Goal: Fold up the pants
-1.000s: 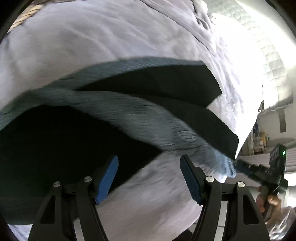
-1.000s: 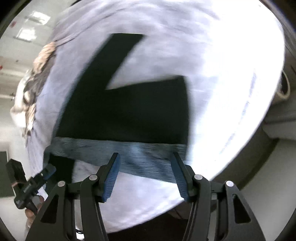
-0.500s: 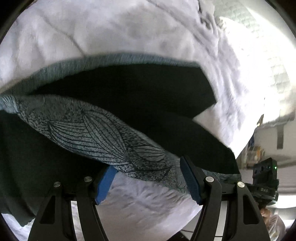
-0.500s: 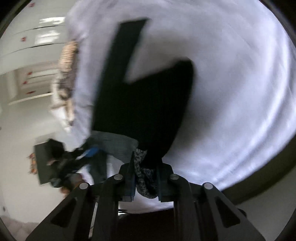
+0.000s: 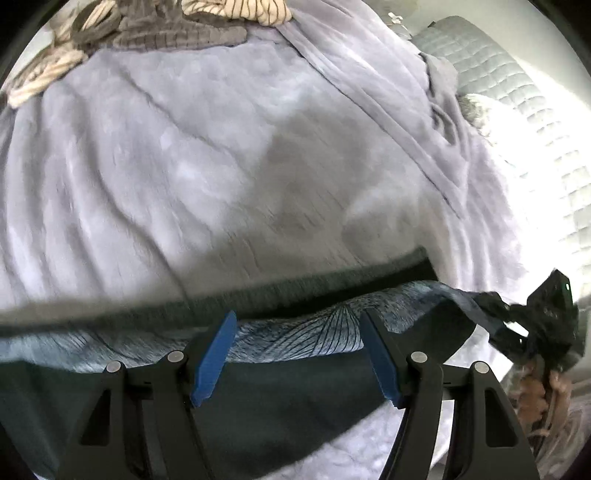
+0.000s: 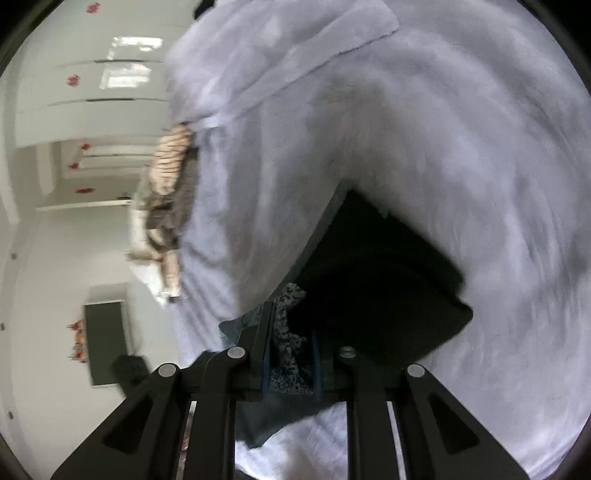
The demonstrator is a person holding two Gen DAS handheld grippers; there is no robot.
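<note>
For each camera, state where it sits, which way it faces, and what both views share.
Left wrist: on the left gripper, angled down at the pants on the lilac blanket; its open fingers and a hand show.
Right wrist: on the right gripper, facing along the blanket; its fingers pinch patterned fabric.
Shared: pants, blanket, striped clothes.

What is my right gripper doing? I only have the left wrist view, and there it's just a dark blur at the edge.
Observer: The right gripper is shut on the patterned waistband. Its jaws have just been closing with that fabric between them.
Operator: Where does the rest of the garment sit from that side?
Observer: The black pants show as a dark folded mass on the lavender blanket, just beyond the gripper.
Operator: Anything off the bed?
Observer: At the left of the right wrist view there are white cupboard doors with red decorations.
</note>
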